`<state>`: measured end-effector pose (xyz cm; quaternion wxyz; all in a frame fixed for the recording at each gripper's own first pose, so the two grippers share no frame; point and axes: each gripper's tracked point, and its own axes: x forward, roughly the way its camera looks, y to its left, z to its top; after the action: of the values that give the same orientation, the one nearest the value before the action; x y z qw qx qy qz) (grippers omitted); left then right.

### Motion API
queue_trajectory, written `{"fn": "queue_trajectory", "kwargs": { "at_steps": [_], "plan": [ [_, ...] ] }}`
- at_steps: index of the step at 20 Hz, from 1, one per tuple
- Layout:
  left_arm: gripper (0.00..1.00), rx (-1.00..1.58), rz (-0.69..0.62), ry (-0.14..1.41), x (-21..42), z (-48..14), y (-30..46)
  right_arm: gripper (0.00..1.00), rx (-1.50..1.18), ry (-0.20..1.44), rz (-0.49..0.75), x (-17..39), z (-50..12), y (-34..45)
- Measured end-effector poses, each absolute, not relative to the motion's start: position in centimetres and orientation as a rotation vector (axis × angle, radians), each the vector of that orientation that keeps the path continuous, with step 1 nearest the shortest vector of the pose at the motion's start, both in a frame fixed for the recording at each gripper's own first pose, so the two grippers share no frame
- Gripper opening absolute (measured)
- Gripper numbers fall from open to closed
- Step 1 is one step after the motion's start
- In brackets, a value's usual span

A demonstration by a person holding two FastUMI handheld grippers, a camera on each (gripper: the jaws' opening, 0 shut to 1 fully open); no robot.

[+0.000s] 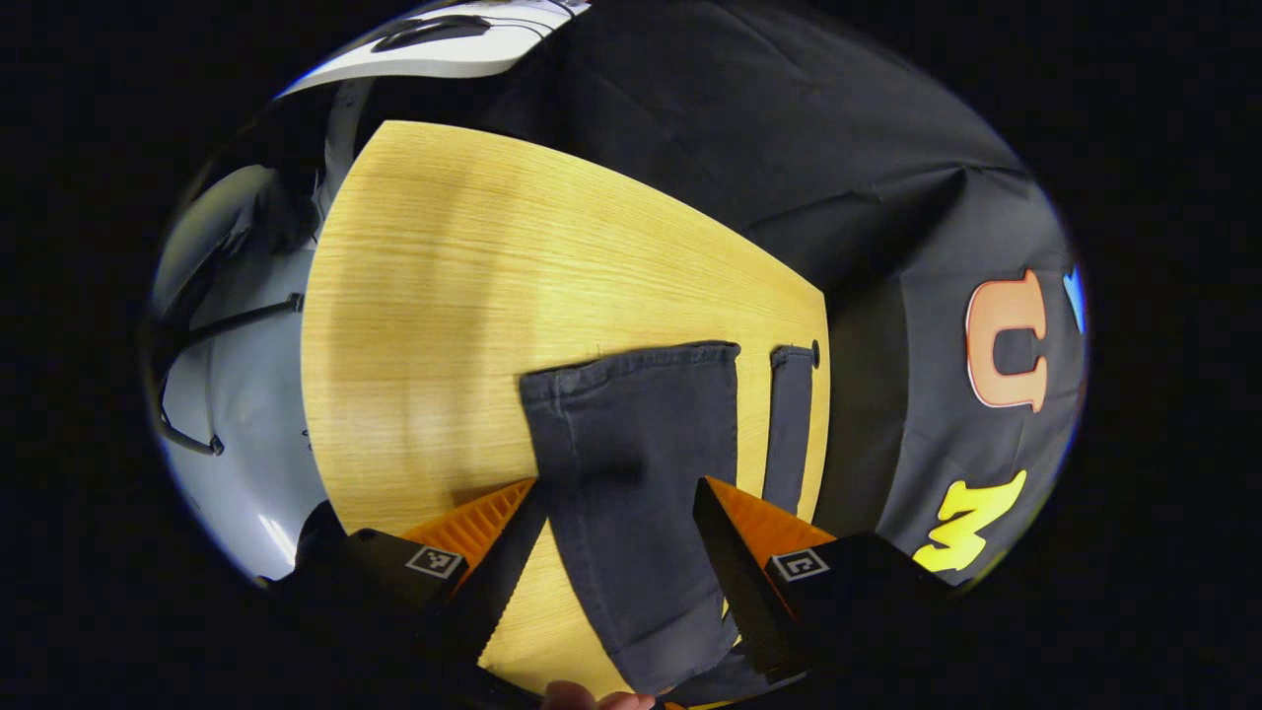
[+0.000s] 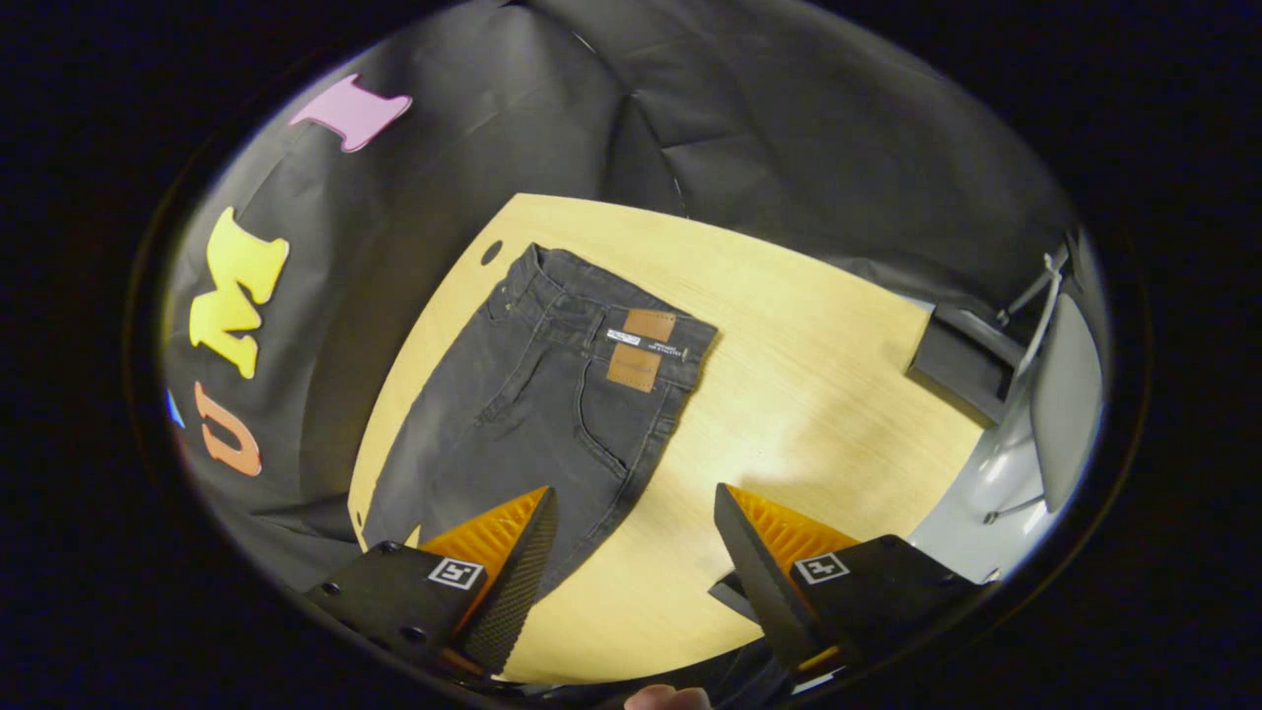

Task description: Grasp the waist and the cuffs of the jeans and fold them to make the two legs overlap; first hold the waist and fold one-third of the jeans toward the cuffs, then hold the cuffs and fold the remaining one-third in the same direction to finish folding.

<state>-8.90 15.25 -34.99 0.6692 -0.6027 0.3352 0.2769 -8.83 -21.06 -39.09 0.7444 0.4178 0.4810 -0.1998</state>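
Dark grey jeans lie flat on a light wooden table. In the left gripper view the two legs end in cuffs: the wide near leg [image 1: 641, 434] and a narrow strip of the other leg [image 1: 791, 424] by the table's right edge. My left gripper [image 1: 616, 493] hangs open above the near leg, one finger on each side. In the right gripper view the waist [image 2: 631, 340] with its brown patch points away from me. My right gripper [image 2: 636, 503] is open above the thigh's edge, holding nothing.
The wooden table [image 1: 444, 296] has bare room to the left of the cuffs, and bare table [image 2: 818, 375] lies right of the waist. A chair [image 2: 1045, 394] stands beyond the table's right end. Black cloth wall sits close behind the jeans' far side.
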Motion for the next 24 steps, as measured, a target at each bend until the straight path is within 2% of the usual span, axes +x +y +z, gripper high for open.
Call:
{"fn": "queue_trajectory", "kwargs": {
  "at_steps": [5,6,7,8,9,10,11,12,13,14,15,18,19,20,21,24],
  "plan": [
    [0.98,-1.329,0.593,0.725,-6.6,-34.8,14.9,0.98,1.008,1.033,-0.469,-6.2,-40.3,-21.3],
    [1.0,-1.335,0.599,0.717,-6.5,-35.1,15.0,0.98,1.036,1.028,-0.482,-5.6,-40.8,-21.3],
    [1.0,-1.35,0.611,0.718,-6.5,-35.4,15.0,0.93,1.05,1.027,-0.493,-5.2,-41.2,-21.5],
    [0.9,-1.365,0.617,0.713,-6.4,-35.6,15.0,0.93,1.05,1.04,-0.51,-5.2,-41.8,-21.9],
    [0.81,-1.374,0.621,0.71,-6.4,-35.6,15.1,0.98,1.055,1.036,-0.515,-5.0,-41.9,-22.2],
    [0.76,-1.379,0.616,0.705,-6.3,-35.6,15.1,0.92,1.054,1.036,-0.525,-4.7,-42.0,-22.4],
    [0.73,-1.385,0.618,0.704,-6.3,-35.8,15.1,0.92,1.047,1.029,-0.538,-4.3,-42.2,-22.9],
    [0.81,-1.39,0.619,0.704,-6.4,-35.8,15.2,0.95,1.048,1.027,-0.554,-3.9,-42.2,-23.0],
    [0.68,-1.398,0.626,0.705,-6.4,-36.1,15.1,0.95,1.056,1.028,-0.569,-3.4,-42.2,-23.0],
    [0.73,-1.405,0.623,0.713,-6.3,-36.4,15.1,0.92,1.056,1.027,-0.578,-3.0,-42.2,-22.9],
    [0.53,-1.406,0.625,0.727,-6.4,-36.5,15.1,0.92,1.051,1.03,-0.58,-2.4,-42.3,-22.6],
    [0.34,-1.391,0.662,0.769,-6.8,-37.2,15.3,0.98,0.955,1.067,-0.601,-1.9,-42.8,-22.1],
    [0.2,-1.384,0.666,0.773,-6.7,-37.2,15.4,0.98,0.909,1.088,-0.612,-2.0,-43.1,-22.2],
    [0.16,-1.373,0.672,0.786,-6.7,-37.4,15.3,0.97,0.866,1.105,-0.634,-2.1,-43.4,-22.4],
    [0.12,-1.366,0.677,0.8,-6.7,-37.4,15.4,0.93,0.831,1.136,-0.676,-2.8,-43.8,-22.7],
    [0.07,-1.356,0.681,0.819,-6.6,-37.4,15.3,0.59,0.823,1.184,-0.804,-3.6,-44.2,-23.7]
  ]
}}
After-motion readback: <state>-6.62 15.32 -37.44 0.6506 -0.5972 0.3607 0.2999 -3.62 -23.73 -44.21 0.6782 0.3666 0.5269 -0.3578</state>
